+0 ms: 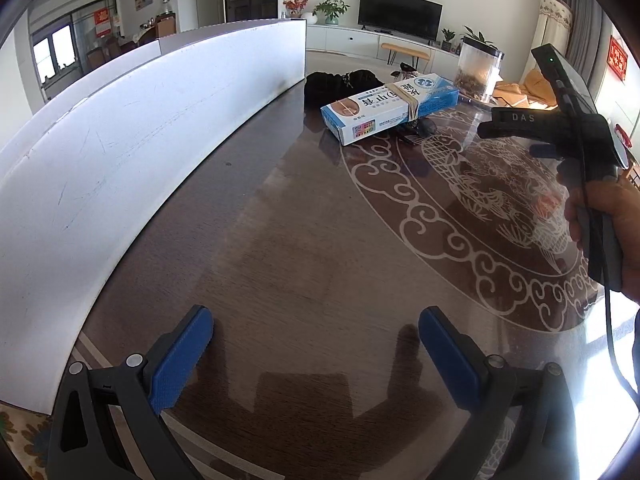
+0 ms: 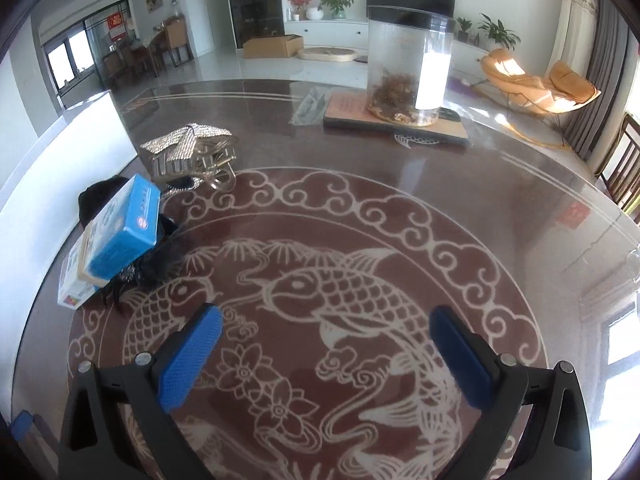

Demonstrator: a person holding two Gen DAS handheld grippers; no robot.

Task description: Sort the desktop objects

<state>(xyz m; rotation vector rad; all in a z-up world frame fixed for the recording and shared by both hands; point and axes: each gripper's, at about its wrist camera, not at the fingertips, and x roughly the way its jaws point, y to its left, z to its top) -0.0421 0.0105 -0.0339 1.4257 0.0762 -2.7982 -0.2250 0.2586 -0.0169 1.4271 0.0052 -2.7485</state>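
Note:
A blue and white carton [image 1: 390,106] with a rubber band around it lies tilted on dark items [image 1: 416,128] at the far side of the round table [image 1: 304,240]; it also shows at the left of the right wrist view [image 2: 116,236]. A black cloth bundle [image 1: 340,84] lies behind it. A glittery house-shaped ornament [image 2: 192,154] stands beyond the carton. My left gripper [image 1: 316,354] is open and empty, low over the table. My right gripper [image 2: 326,354] is open and empty above the fish pattern; its body shows in the left wrist view [image 1: 560,128].
A long white box [image 1: 120,168] runs along the table's left side. A clear jar with dried contents [image 2: 408,64] stands on a board [image 2: 396,122] at the far side. Chairs [image 2: 624,160] stand at the right.

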